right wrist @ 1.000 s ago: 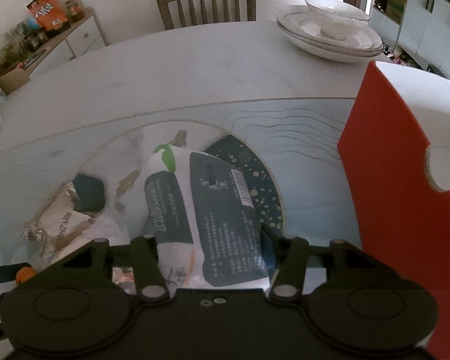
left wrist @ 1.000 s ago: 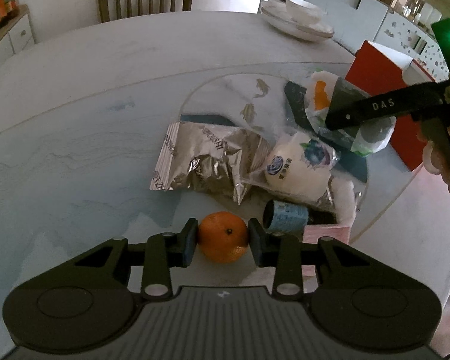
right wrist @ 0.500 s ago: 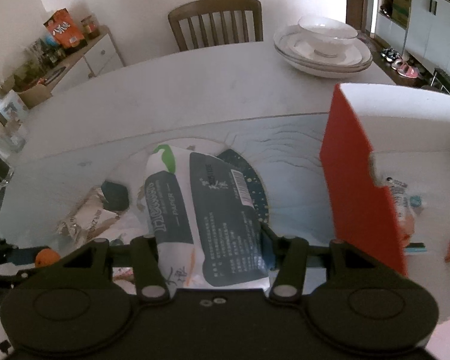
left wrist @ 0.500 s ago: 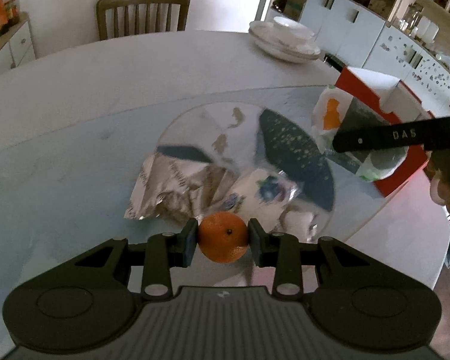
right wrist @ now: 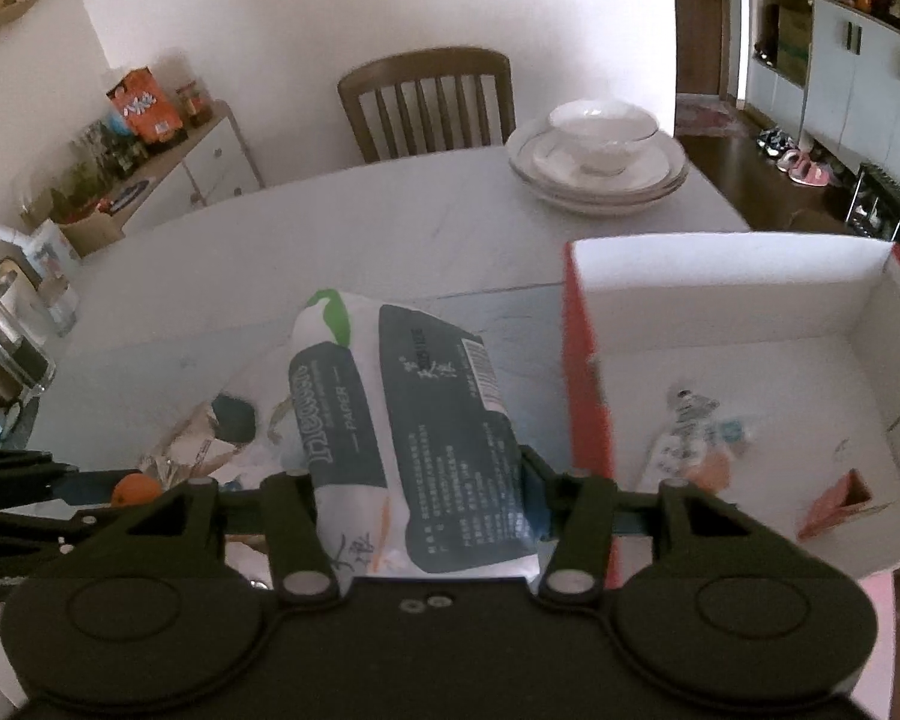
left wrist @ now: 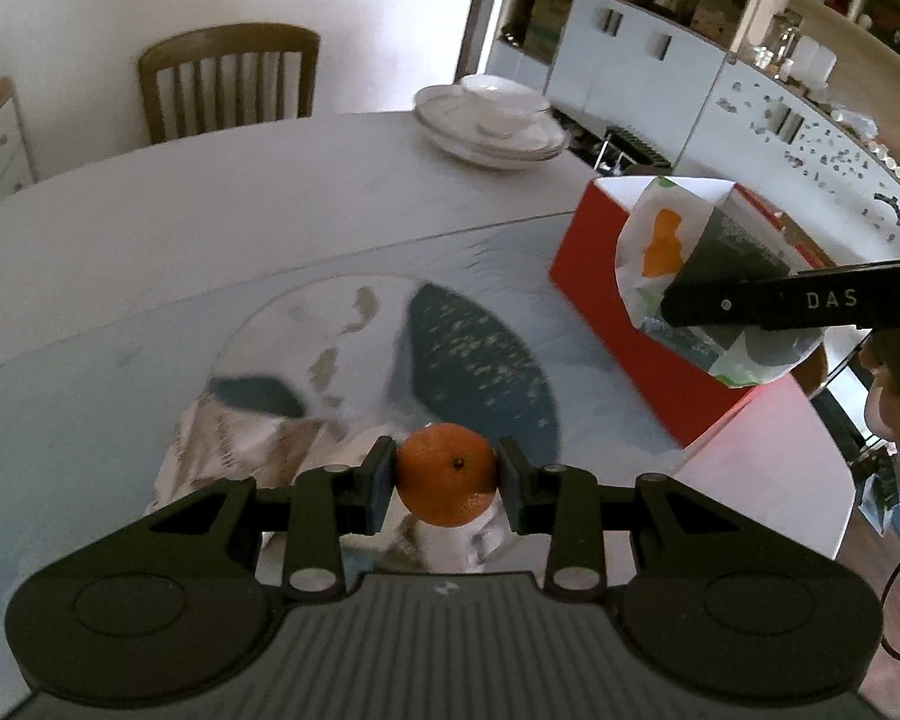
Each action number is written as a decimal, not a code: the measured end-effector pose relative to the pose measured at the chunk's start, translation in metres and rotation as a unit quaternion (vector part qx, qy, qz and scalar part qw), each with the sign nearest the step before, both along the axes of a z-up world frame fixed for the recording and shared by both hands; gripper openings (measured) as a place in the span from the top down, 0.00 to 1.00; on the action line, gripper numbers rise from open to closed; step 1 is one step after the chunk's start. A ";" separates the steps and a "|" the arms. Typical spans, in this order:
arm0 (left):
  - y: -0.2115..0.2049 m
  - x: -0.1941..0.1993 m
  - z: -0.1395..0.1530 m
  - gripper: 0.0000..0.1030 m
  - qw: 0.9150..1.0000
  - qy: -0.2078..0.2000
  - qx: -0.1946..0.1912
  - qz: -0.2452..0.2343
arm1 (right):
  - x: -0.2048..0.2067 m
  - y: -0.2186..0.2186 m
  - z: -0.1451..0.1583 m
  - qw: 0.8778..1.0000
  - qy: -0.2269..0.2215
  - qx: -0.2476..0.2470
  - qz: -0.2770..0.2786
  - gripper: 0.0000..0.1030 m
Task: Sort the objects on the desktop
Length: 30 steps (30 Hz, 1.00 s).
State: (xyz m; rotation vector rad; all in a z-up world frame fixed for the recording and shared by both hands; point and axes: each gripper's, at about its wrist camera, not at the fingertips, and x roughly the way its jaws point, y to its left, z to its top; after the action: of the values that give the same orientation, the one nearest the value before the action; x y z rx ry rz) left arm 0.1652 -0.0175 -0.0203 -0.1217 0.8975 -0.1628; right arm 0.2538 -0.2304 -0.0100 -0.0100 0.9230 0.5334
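Two loads are now travelling at once: we are lifting the orange clear of the counter, our left gripper with its jaws clamped on either side of it, above the foil packet it was resting beside a second ago. Our right gripper, jaws clamped on the tissue pack, is swinging it toward the red box, whose open white interior is now coming into view with a few small items inside. We are judging the drop into the box as the next step.
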 end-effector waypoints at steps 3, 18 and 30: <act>-0.015 0.006 0.005 0.66 1.000 -0.004 -0.001 -0.009 | 0.002 -0.015 0.006 1.000 -0.005 0.002 -0.003 0.49; -0.093 0.039 0.022 0.66 0.999 -0.018 0.002 -0.038 | 0.020 -0.096 0.025 0.999 -0.026 0.013 -0.019 0.49; -0.155 0.073 0.034 0.66 0.996 -0.030 0.011 -0.080 | 0.045 -0.153 0.016 0.999 -0.019 0.004 -0.042 0.49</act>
State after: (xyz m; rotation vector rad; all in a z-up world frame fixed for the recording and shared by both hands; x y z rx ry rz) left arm 0.2383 -0.1720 0.0134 -0.0241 0.8484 -0.3045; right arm 0.2991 -0.3830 0.0057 0.0263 0.8811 0.4581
